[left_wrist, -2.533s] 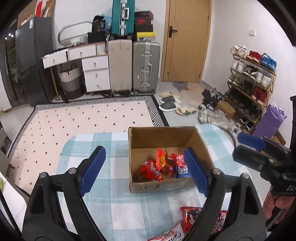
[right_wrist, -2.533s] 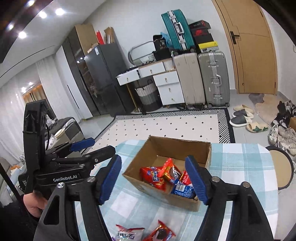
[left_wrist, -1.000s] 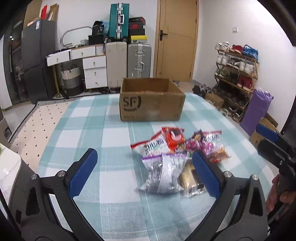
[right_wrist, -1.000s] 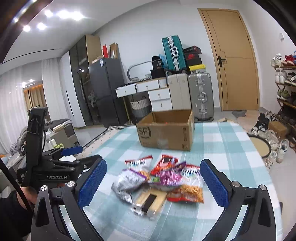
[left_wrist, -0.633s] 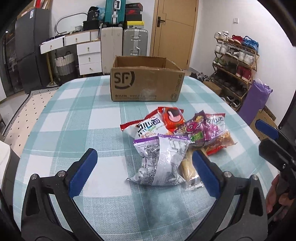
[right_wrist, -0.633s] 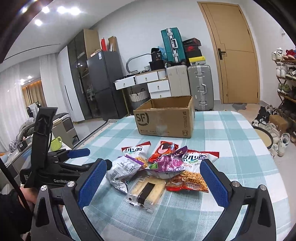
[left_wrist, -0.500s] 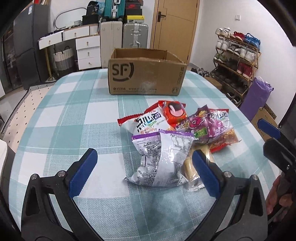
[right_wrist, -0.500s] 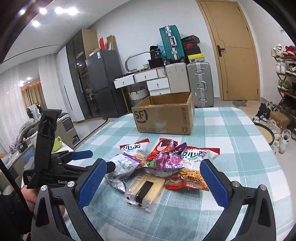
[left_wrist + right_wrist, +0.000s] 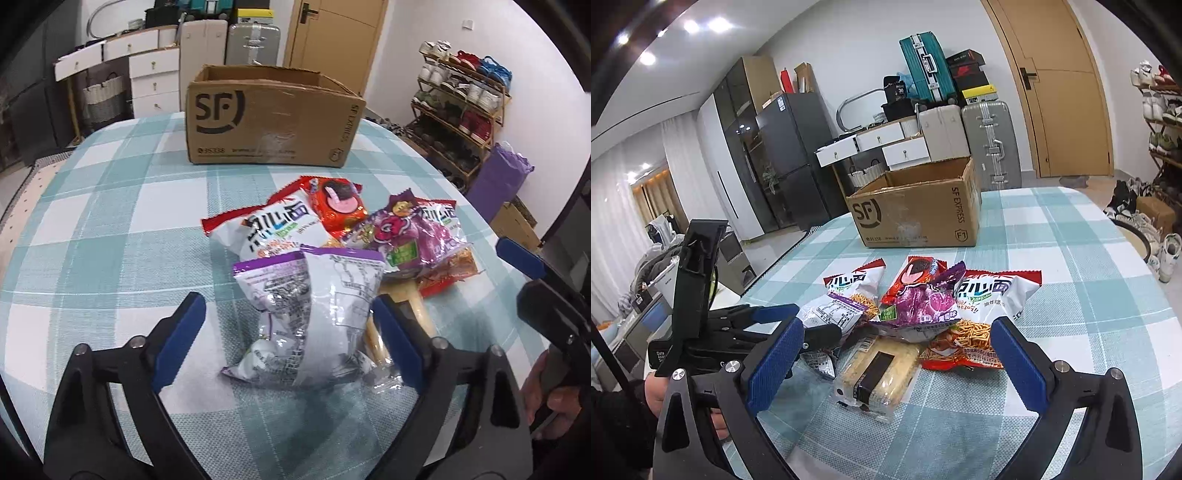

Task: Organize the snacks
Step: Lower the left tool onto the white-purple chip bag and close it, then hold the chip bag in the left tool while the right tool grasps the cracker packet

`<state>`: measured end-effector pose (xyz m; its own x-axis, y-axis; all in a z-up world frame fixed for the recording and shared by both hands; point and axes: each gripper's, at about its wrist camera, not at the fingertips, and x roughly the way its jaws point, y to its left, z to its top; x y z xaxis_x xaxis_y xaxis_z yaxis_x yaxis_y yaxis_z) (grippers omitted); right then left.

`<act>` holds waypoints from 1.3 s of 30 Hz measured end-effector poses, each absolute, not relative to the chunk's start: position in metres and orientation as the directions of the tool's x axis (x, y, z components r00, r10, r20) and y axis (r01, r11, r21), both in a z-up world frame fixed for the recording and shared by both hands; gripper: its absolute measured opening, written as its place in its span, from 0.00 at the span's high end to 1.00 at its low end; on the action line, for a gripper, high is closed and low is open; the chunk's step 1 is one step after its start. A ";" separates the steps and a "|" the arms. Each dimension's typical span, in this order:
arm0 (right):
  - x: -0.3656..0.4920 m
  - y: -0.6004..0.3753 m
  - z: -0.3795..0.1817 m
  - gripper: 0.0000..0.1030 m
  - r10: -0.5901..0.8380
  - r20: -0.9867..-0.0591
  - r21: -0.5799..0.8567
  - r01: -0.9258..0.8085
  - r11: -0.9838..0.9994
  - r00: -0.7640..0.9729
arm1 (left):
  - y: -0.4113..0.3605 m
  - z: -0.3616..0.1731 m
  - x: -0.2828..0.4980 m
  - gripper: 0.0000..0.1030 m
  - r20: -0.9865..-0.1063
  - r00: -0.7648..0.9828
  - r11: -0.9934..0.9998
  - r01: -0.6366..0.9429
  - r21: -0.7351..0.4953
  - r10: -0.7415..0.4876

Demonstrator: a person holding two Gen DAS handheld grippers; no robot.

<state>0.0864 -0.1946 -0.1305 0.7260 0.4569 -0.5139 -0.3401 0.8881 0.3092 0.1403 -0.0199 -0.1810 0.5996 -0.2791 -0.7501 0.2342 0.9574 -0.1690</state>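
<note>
Desk [image 9: 110,229]: we see a checked teal-and-white cloth over it, carrying a heap of snacks and a box.
Left tongs [image 9: 288,332]: our blue pads stand on either side of the silver bag, closing in on it; the right pad looks just at the bag's edge, the left pad is still clear of it.
Silver bag [image 9: 314,314]: nearest packet in the left wrist view, purple strip along its top, lying flat at the front of the heap, between the left tongs' pads.
White noodle bag [image 9: 273,229]: just behind the silver bag, partly under it.
Red packet [image 9: 338,206]: leaning on the white noodle bag, toward the box.
Cardboard box [image 9: 269,122]: open-topped, behind the heap, apart from it; from here we cannot see inside.
Purple bag [image 9: 923,302]: on top of the heap's middle, overlapping the red packet.
Bread pack [image 9: 879,373]: clear wrapper with a dark band, at the near edge of the heap, in line with the gap of the right tongs.
Second noodle bag [image 9: 993,295]: on the right side of the heap, partly under the purple bag.
Right tongs [image 9: 894,365]: spread wide and holding nothing, hovering near the heap.
</note>
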 end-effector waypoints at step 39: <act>0.089 -0.175 -0.153 0.01 0.448 -0.652 0.354 -0.276 0.893 0.612 | 0.052 -0.139 0.072 0.54 -0.680 0.646 0.937 0.199 -0.288 -0.347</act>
<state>0.0894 -0.1752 -0.1531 0.6119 0.4477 -0.6521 -0.2761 0.8934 0.3543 0.0717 0.0520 -0.1394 0.6465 -0.3467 -0.6796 0.1991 0.9366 -0.2884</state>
